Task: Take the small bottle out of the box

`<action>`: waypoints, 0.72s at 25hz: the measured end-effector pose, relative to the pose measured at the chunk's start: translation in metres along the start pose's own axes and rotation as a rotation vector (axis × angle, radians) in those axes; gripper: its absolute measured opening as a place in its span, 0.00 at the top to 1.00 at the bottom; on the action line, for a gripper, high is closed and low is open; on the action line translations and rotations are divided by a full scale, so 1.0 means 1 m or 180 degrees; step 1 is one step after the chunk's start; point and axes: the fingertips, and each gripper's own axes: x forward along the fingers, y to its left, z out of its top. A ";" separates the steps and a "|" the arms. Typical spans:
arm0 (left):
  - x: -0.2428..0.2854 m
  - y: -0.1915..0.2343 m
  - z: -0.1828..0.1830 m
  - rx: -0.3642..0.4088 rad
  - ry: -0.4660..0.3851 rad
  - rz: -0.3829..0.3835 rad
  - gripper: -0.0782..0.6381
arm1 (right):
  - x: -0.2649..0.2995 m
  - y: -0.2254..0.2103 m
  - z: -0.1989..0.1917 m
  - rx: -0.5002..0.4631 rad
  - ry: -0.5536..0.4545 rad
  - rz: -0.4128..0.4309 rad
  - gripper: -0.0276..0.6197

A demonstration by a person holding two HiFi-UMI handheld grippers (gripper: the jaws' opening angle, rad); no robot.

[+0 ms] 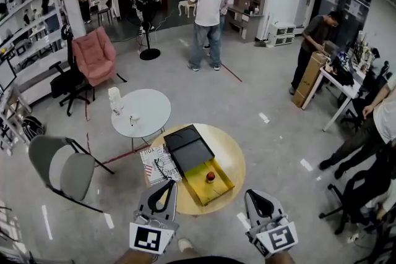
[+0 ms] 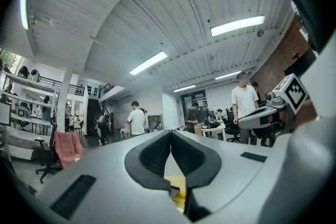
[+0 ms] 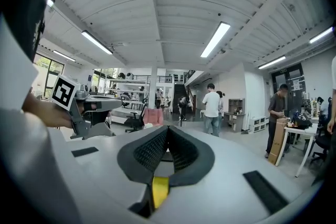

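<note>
A yellow box (image 1: 199,187) with its black lid (image 1: 187,148) swung open behind it lies on a round wooden table (image 1: 235,161). The small bottle (image 1: 211,177), red on top, stands inside the box towards its far end. My left gripper (image 1: 169,184) hangs at the table's near left edge, its jaws shut with nothing between them, as the left gripper view (image 2: 170,132) also shows. My right gripper (image 1: 254,194) is off the table's near right edge, also shut and empty (image 3: 168,127). Both point level towards the room, short of the box.
A printed sheet (image 1: 154,164) lies on the wooden table left of the box. Behind it stands a white round table (image 1: 148,114), with a grey chair (image 1: 62,167) to the left and a pink armchair (image 1: 94,55) further back. People stand in the room; desks line the right.
</note>
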 end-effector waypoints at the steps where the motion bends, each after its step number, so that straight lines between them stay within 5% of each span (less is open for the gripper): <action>1: 0.000 0.003 0.000 -0.0002 -0.0013 -0.0010 0.87 | 0.003 0.001 0.002 -0.0010 -0.0004 -0.0014 0.93; 18: -0.014 0.058 -0.006 -0.0038 -0.0106 -0.0125 0.87 | 0.045 0.040 0.022 -0.0039 -0.0043 -0.0067 0.93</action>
